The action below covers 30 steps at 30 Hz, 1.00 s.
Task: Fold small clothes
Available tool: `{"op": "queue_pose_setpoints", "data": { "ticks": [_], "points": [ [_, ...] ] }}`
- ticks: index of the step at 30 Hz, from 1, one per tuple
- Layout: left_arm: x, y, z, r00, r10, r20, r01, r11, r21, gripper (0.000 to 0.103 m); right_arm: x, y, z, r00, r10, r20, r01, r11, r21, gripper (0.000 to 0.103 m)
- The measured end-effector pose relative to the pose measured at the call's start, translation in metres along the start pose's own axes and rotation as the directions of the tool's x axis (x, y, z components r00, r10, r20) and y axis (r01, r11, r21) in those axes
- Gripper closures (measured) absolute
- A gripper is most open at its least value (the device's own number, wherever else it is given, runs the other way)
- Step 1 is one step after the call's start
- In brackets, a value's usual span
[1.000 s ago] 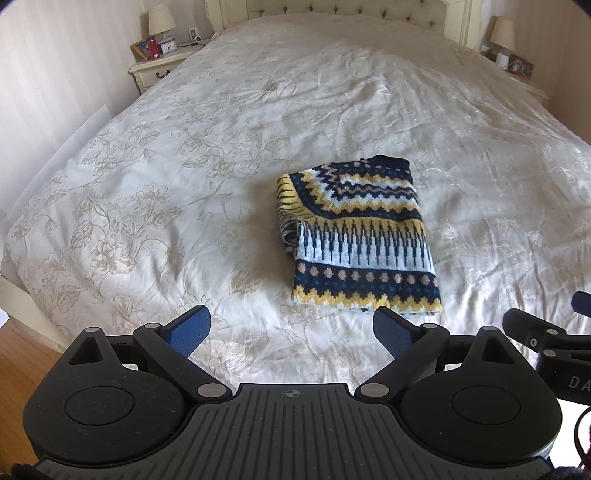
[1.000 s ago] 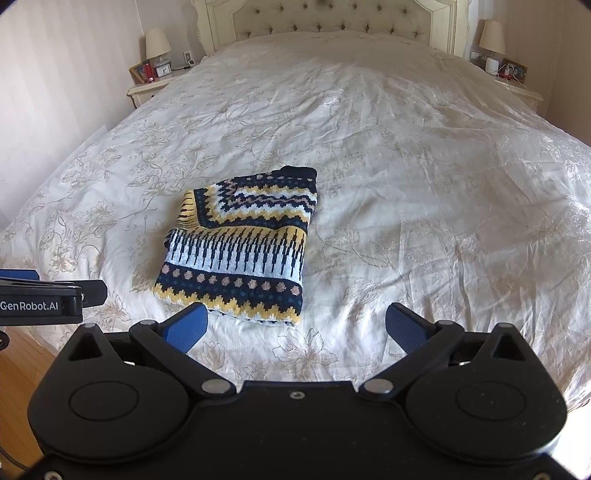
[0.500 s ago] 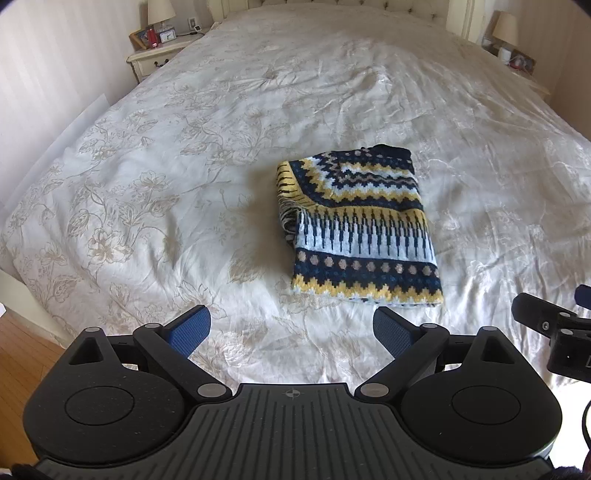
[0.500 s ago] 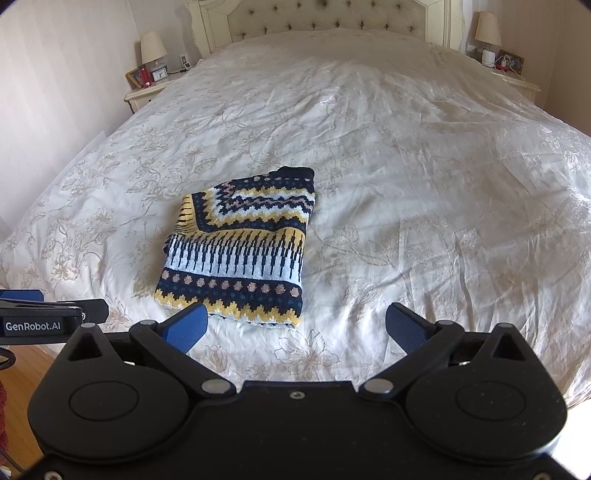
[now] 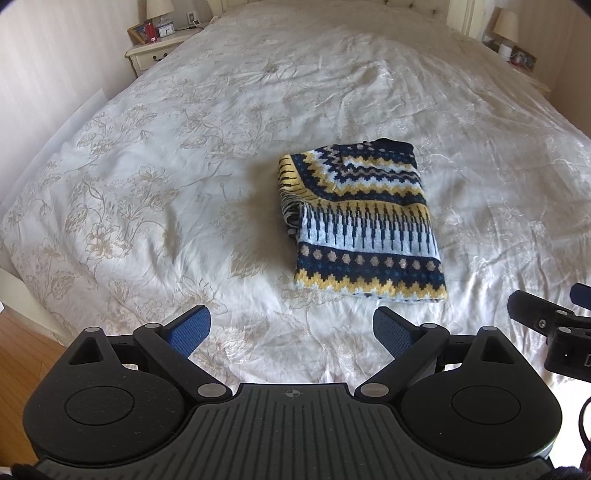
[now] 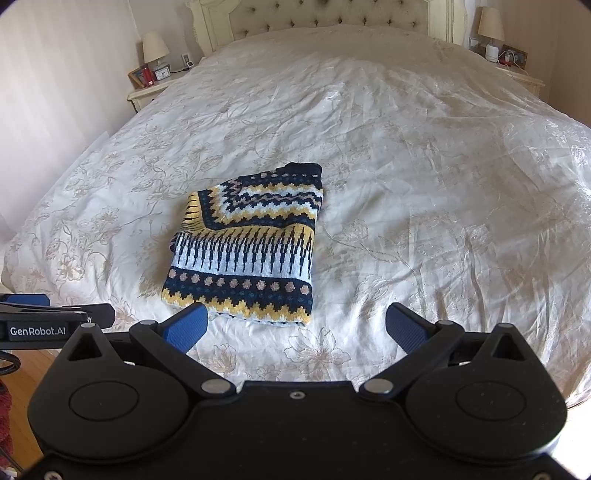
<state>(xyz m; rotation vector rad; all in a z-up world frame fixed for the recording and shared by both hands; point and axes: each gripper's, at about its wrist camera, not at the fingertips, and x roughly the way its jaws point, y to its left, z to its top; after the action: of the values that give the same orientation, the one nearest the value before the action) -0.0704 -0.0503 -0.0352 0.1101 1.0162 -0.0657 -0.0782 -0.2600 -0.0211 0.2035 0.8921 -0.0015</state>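
Note:
A small knitted sweater (image 5: 364,221) in navy, yellow and pale blue lies folded into a flat rectangle on the white floral bedspread (image 5: 166,192). It also shows in the right wrist view (image 6: 247,251). My left gripper (image 5: 291,328) is open and empty, held above the bed's near edge, short of the sweater. My right gripper (image 6: 295,325) is open and empty, just in front of the sweater's near hem. The right gripper also shows at the right edge of the left wrist view (image 5: 546,325), and the left gripper at the left edge of the right wrist view (image 6: 48,317).
The bed fills both views, with a tufted headboard (image 6: 325,18) at the far end. Nightstands with lamps stand at the far left (image 6: 151,88) and far right (image 6: 517,70). Wooden floor (image 5: 22,354) shows at the near left.
Both grippers have risen and pulled back a little from the bed, so the sweater sits slightly farther off. The sweater has not moved. Both stay open.

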Motion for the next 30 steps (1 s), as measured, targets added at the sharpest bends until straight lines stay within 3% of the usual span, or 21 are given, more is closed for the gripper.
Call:
{"op": "queue_pose_setpoints", "data": {
  "ticks": [30],
  "points": [
    [0.009,0.003,0.005,1.000,0.005,-0.011,-0.005,1.000,0.008,0.008,0.011,0.003,0.003,1.000,0.010,-0.016,-0.009,1.000,0.026,0.001]
  ]
}}
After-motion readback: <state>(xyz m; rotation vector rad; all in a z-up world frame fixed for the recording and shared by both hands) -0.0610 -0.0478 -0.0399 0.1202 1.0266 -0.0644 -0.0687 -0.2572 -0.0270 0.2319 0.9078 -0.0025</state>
